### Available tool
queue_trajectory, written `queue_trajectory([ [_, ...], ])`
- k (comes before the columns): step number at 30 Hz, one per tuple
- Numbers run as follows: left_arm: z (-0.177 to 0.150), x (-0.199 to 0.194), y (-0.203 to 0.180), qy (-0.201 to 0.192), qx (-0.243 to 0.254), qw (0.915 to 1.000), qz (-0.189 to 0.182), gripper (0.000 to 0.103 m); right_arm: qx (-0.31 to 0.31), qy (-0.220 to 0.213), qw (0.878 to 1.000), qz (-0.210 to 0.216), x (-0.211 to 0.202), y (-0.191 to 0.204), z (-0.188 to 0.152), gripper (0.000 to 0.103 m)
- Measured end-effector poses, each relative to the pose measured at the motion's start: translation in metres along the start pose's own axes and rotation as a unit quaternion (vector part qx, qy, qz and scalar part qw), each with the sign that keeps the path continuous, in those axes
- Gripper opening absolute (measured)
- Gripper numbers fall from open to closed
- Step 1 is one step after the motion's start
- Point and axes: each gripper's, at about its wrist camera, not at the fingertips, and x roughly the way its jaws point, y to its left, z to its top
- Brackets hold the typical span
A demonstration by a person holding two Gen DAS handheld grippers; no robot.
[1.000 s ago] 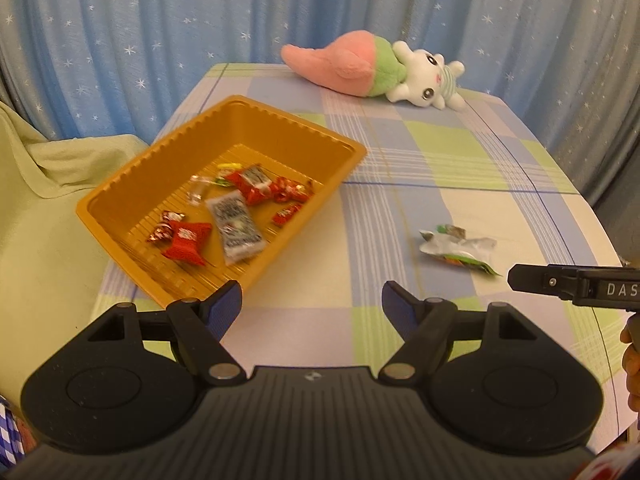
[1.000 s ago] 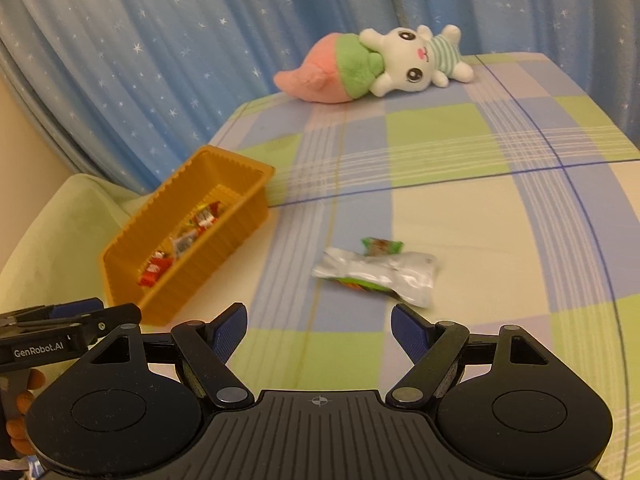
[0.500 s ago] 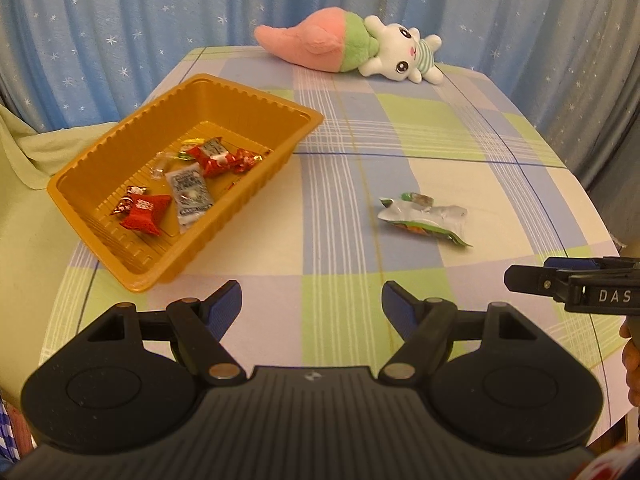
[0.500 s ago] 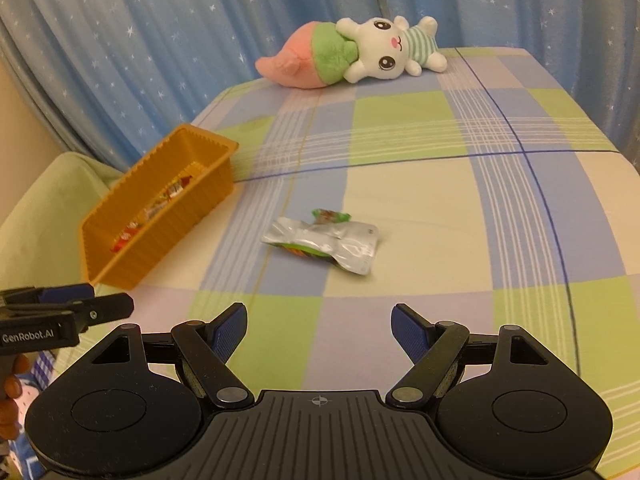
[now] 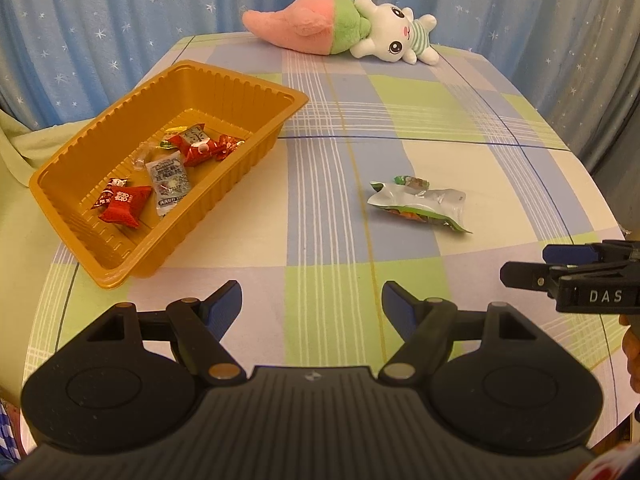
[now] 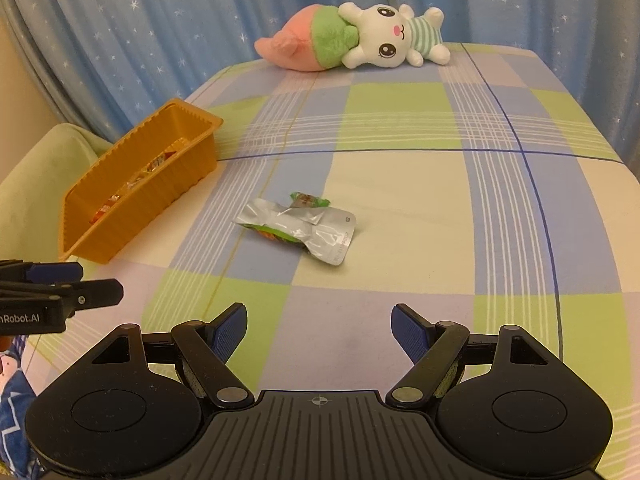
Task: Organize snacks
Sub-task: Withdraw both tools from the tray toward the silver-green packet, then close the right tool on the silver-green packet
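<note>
Both grippers have their fingers wide apart and hold nothing: the left gripper (image 5: 312, 300) and the right gripper (image 6: 319, 322) hang low in their frames, likely ready to grab. The silver snack packet (image 6: 298, 230) lies mid-frame on the checked tablecloth (image 6: 400, 184), apart from the orange tray (image 5: 224, 92) at the left holding candies (image 5: 124, 202). A plush toy (image 6: 360, 36) lies by the starry blue curtain (image 6: 140, 20) up top.

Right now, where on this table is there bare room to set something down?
Free: the wide cloth between the silver snack packet and the plush toy, and the near strip between the packet and the right gripper. Crowded: the orange tray, its floor strewn with sweets.
</note>
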Motion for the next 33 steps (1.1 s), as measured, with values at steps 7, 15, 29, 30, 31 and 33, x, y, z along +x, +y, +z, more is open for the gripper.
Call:
queue_trajectory([
  [7,0.007,0.014,0.006,0.01,-0.004,0.9999,0.01,0.075,-0.014,-0.004,1.0,0.006,0.014,0.001,0.017,0.079],
  [15,0.02,0.03,0.015,0.014,-0.006,0.9998,0.015,0.075,-0.046,-0.012,0.999,0.021,0.037,0.004,0.043,0.079],
  [29,0.038,0.057,0.027,0.026,-0.014,0.9994,0.02,0.075,-0.129,-0.002,0.99,0.05,0.093,0.022,0.07,0.079],
  [30,0.039,0.058,0.028,0.027,-0.014,0.9993,0.02,0.075,-0.133,0.0,0.99,0.053,0.095,0.023,0.07,0.079],
  [31,0.039,0.06,0.028,0.028,-0.014,0.9993,0.02,0.075,-0.137,0.002,0.989,0.055,0.098,0.024,0.07,0.078],
  [33,0.039,0.062,0.029,0.03,-0.015,0.9993,0.02,0.075,-0.146,0.006,0.988,0.057,0.102,0.027,0.069,0.078],
])
